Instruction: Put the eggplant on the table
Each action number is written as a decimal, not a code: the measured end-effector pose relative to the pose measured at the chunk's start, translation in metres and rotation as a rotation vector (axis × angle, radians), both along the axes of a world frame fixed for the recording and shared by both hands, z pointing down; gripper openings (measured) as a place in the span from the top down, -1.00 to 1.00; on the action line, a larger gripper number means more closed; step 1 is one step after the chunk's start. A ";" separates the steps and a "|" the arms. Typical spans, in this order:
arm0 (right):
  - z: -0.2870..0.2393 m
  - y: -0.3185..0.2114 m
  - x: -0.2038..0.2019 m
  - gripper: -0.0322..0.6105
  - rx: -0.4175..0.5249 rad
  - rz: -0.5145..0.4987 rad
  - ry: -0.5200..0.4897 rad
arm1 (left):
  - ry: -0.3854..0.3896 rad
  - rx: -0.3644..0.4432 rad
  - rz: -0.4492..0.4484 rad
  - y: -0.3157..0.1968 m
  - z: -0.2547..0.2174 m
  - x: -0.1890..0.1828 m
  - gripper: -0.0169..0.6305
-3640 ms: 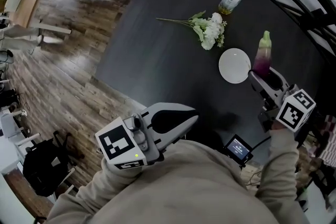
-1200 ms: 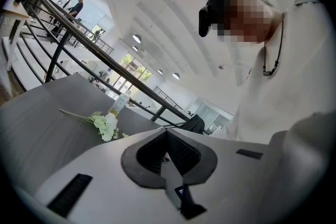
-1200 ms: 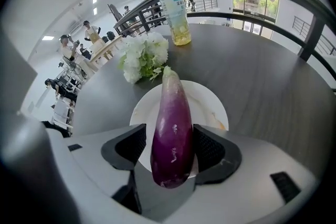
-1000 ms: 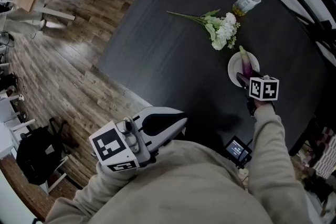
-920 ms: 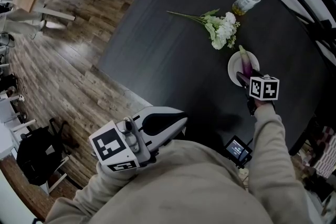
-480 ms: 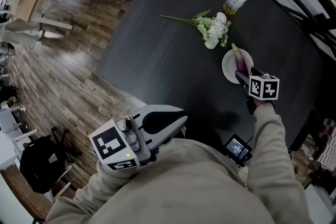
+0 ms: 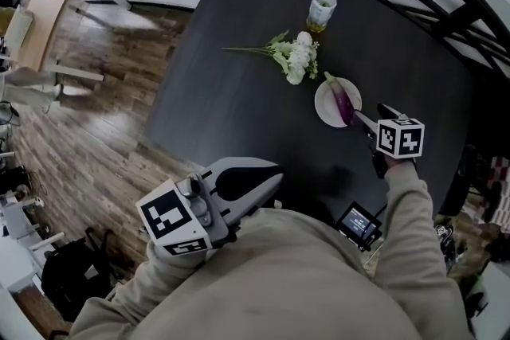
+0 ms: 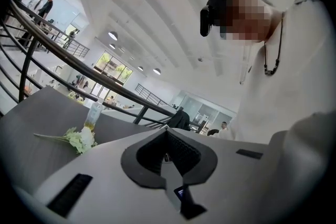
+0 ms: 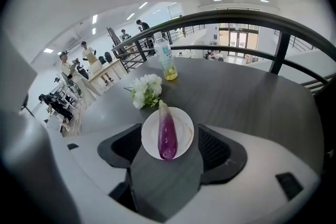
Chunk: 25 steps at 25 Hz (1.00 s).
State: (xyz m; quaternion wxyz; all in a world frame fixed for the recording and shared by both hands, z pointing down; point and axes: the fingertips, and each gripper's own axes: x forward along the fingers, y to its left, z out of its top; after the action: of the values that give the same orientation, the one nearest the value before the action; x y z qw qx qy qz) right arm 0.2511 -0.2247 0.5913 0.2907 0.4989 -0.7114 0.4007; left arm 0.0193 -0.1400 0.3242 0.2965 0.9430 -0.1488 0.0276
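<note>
A purple eggplant (image 7: 344,102) (image 9: 167,135) lies lengthwise on a small white plate (image 7: 325,104) (image 9: 185,127) on the dark table (image 7: 239,107). My right gripper (image 7: 371,115) (image 9: 169,151) hovers just near of the plate, tilted down at it. Its jaws have just been opening and stand open; no pad touches the eggplant, which lies below, framed in the gap between them. My left gripper (image 7: 269,173) (image 8: 168,137) is held close to the person's chest, off the table's near edge, its black pads meeting, with nothing in it.
White flowers (image 7: 295,60) with green stems lie left of the plate, and a clear bottle (image 7: 322,8) stands beyond them. A small screen device (image 7: 360,224) sits at the table's near edge. Black railings run past the far side; wood floor lies left.
The right gripper, which first held the eggplant upright, set it on the plate, let go and has lifted back toward me. The left gripper rose slightly.
</note>
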 end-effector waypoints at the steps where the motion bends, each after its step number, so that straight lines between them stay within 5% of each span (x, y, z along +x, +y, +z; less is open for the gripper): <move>1: -0.008 0.002 0.004 -0.11 0.008 0.010 0.001 | 0.001 0.007 0.012 0.000 -0.004 0.003 0.93; 16: -0.176 0.049 0.035 -0.08 0.331 0.195 -0.181 | 0.068 0.133 0.289 -0.013 -0.043 0.071 0.93; 25: -0.302 0.107 0.020 0.83 0.598 0.175 -0.318 | 0.125 0.215 0.437 -0.011 -0.070 0.114 0.93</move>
State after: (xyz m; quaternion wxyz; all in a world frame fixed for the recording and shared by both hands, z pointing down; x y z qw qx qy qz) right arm 0.2714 -0.1176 0.2889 -0.0181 0.5524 -0.7882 0.2708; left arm 0.1333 -0.1506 0.2544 0.1900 0.9788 0.0752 0.0165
